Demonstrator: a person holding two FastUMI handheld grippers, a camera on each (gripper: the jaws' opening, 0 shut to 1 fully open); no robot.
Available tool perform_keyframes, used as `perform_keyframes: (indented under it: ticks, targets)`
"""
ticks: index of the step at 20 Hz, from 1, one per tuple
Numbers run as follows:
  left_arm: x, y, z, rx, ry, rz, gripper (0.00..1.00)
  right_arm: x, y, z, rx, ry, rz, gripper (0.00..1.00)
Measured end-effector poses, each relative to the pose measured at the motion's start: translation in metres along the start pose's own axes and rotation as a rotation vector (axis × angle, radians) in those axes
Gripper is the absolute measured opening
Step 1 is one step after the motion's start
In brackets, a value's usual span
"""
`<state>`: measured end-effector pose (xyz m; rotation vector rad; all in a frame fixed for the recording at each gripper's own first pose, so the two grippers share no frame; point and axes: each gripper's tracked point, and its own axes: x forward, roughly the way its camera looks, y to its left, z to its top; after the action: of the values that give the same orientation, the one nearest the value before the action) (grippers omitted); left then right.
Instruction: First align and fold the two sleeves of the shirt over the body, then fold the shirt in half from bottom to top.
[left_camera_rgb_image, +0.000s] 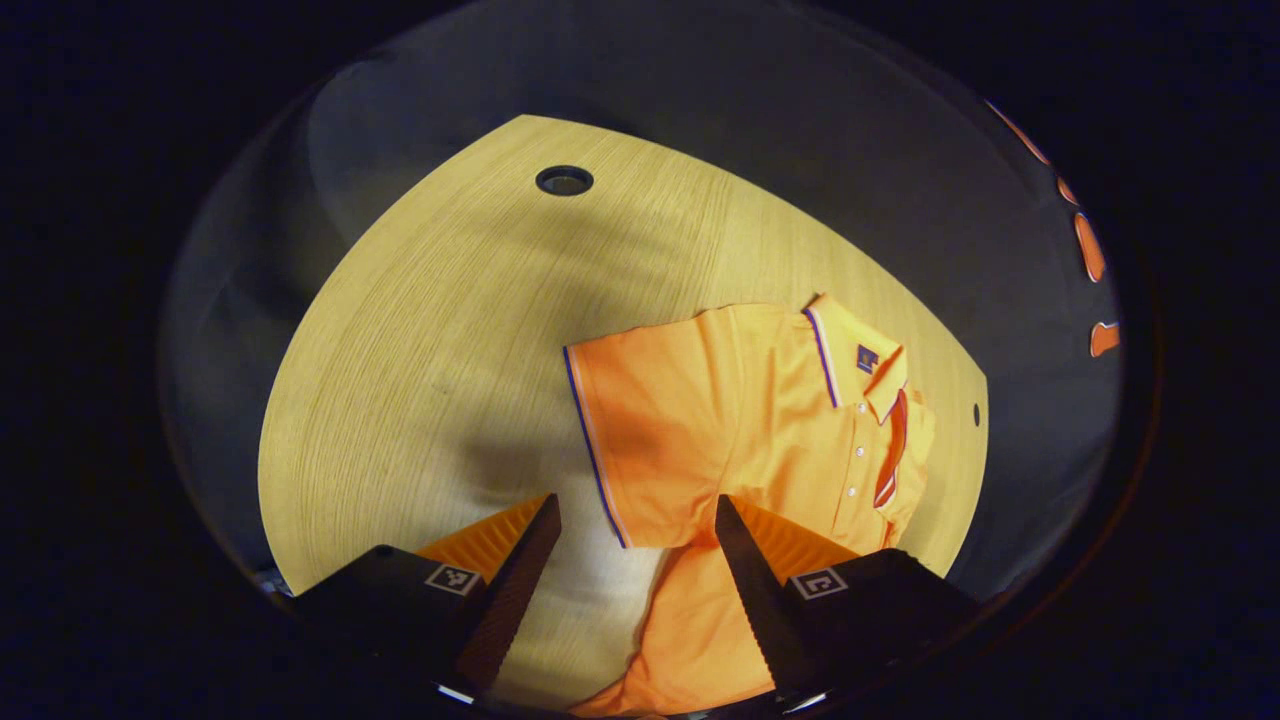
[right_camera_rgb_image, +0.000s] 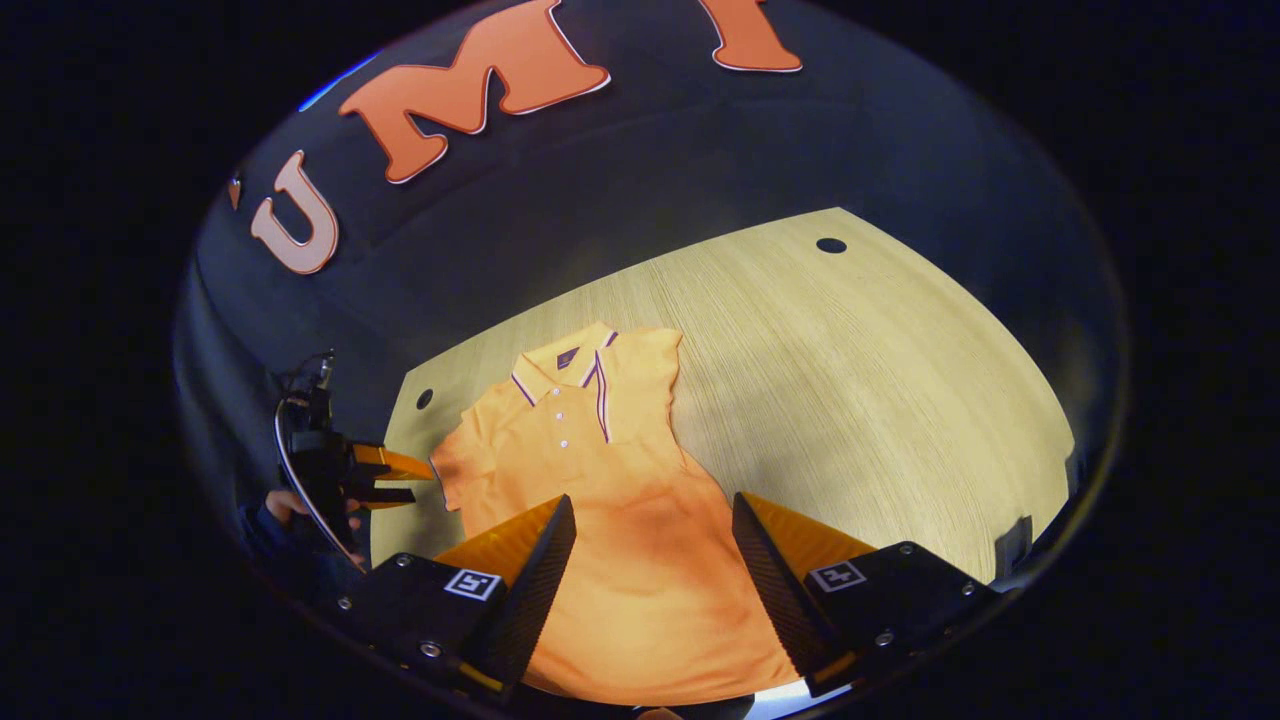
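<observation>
Where black cloth backs it, the wooden table (right_camera_rgb_image: 880, 380) bears the shirt (right_camera_rgb_image: 610, 500).

The left gripper (left_camera_rgb_image: 637, 515) shows at six o'clock of the left gripper view, its two fingers (left_camera_rgb_image: 520, 580) spread well apart with nothing between them, hanging in the air; the right gripper (right_camera_rgb_image: 653, 515) sits likewise at six o'clock of the right gripper view, jaws parted wide and gripping nothing; in that same view the left gripper appears again farther off at about eight o'clock, fingers pointing toward three o'clock, with a hand (right_camera_rgb_image: 285, 507) behind it holding the handle.
</observation>
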<state>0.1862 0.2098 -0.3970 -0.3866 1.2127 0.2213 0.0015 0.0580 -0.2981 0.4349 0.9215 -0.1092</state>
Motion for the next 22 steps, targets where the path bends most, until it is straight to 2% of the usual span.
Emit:
perform_keyframes:
  ticks: [1,2,5,10,14,16,19,22]
  targets:
    - [0.007,0.003,0.001,0.011,0.016,0.026,0.92,-0.005,-0.001,-0.004,-0.011,-0.001,-0.009,0.97]
    - [0.015,0.005,0.002,0.03,0.029,0.053,0.96,-0.008,-0.002,-0.008,-0.016,0.002,-0.014,0.96]
    - [0.027,0.007,0.011,0.073,0.036,0.113,0.96,-0.019,-0.001,-0.012,-0.01,-0.023,-0.008,0.96]
    - [0.045,0.003,0.009,0.123,0.082,0.155,0.96,-0.038,-0.005,-0.018,-0.015,-0.064,-0.012,0.96]
    - [0.045,0.006,0.013,0.185,0.082,0.208,0.94,-0.051,-0.017,-0.015,-0.01,-0.09,-0.046,0.96]
    - [0.052,0.0,0.016,0.226,0.081,0.191,0.79,-0.055,-0.022,-0.011,0.003,-0.102,-0.057,0.96]
    - [0.051,-0.006,0.02,0.274,0.074,0.16,0.13,-0.054,-0.025,-0.013,0.029,-0.104,-0.059,0.96]
    - [0.041,-0.021,0.033,0.324,0.001,0.109,0.13,-0.055,-0.029,-0.017,0.03,-0.099,-0.061,0.97]
